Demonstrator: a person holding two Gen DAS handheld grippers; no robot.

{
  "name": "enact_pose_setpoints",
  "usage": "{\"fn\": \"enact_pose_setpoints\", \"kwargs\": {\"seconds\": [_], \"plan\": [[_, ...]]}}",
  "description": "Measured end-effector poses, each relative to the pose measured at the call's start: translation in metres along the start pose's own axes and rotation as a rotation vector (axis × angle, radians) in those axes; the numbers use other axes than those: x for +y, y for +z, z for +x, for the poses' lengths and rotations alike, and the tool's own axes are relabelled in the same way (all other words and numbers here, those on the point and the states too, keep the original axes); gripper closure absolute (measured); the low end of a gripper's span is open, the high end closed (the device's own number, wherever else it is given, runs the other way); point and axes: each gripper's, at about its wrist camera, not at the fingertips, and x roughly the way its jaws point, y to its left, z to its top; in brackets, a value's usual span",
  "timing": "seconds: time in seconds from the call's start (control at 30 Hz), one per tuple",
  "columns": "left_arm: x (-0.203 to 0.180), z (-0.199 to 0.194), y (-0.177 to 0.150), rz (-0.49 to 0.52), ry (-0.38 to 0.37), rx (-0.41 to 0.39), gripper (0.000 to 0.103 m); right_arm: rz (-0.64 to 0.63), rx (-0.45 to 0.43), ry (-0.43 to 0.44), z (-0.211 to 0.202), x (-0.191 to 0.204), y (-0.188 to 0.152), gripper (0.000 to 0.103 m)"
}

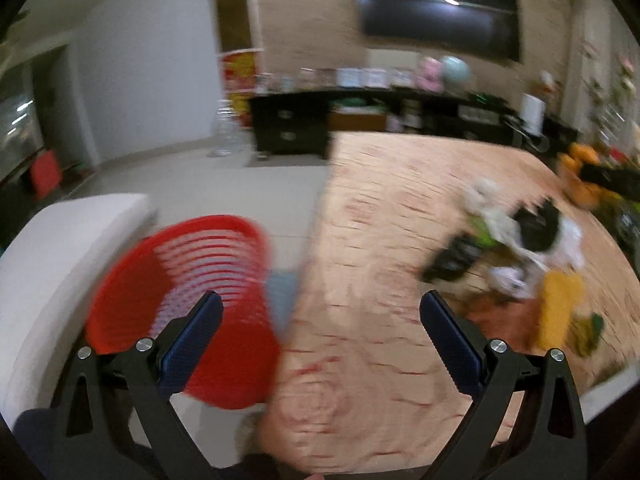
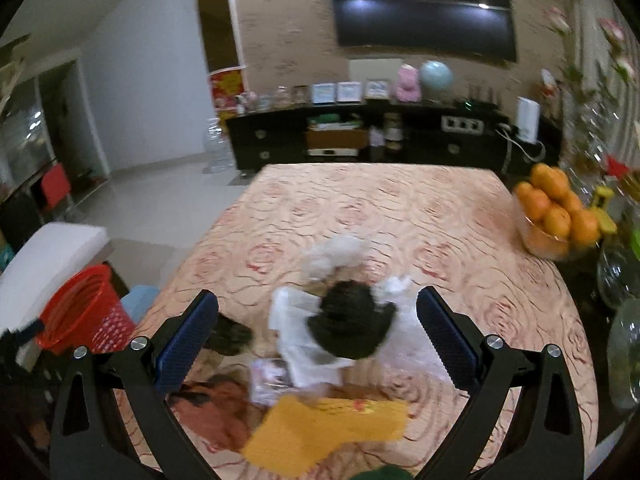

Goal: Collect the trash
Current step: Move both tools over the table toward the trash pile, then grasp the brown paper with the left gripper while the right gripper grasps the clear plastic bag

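Bare tablecloth (image 2: 360, 200) lies open beyond the trash pile (image 2: 340, 332) — orange bowl (image 2: 552, 216) and glassware (image 2: 616, 272) crowd the right edge.

bowl of oranges (image 2: 554, 216) on patterned tablecloth (image 2: 400, 208), dark sideboard (image 2: 420, 140), wall television (image 2: 424, 8), pink plush toy (image 2: 407, 82)

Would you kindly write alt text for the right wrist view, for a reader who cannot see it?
The open right claw hovers over a pile of trash on a table with a rose-patterned cloth: white paper, a black crumpled piece, a yellow wrapper. A red basket stands off the table's left edge, and a bowl of oranges sits far right.
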Motion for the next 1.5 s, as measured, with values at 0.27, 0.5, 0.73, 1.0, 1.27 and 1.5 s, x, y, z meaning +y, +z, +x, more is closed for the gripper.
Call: {"fn": "enact_pose_setpoints", "kwargs": {"seconds": [0.27,0.5,0.73,1.0,1.27,1.5], "plan": [[-0.098,0.036,-0.006,0.170,-0.203,0.079,0.008,0.081,0.016,-0.038,-0.003,-0.031,-0.004,0.007],[-0.116,0.070,-0.017,0.202,-0.269,0.157,0.008,0.128,0.017,-0.058,-0.008,-0.053,-0.004,0.007],[-0.112,0.079,-0.018,0.163,-0.342,0.181,0.035,0.243,0.073,-0.059,0.009,-0.087,-0.013,0.007],[-0.094,0.067,-0.011,0.102,-0.381,0.155,0.056,0.248,0.171,-0.134,0.055,-0.100,-0.027,0.007],[-0.062,0.048,0.004,0.034,-0.349,0.086,0.056,0.205,0.266,-0.147,0.100,-0.098,-0.044,0.015],[-0.049,0.044,0.008,0.003,-0.316,0.067,0.056,0.179,0.276,-0.101,0.095,-0.093,-0.043,0.057]]}}
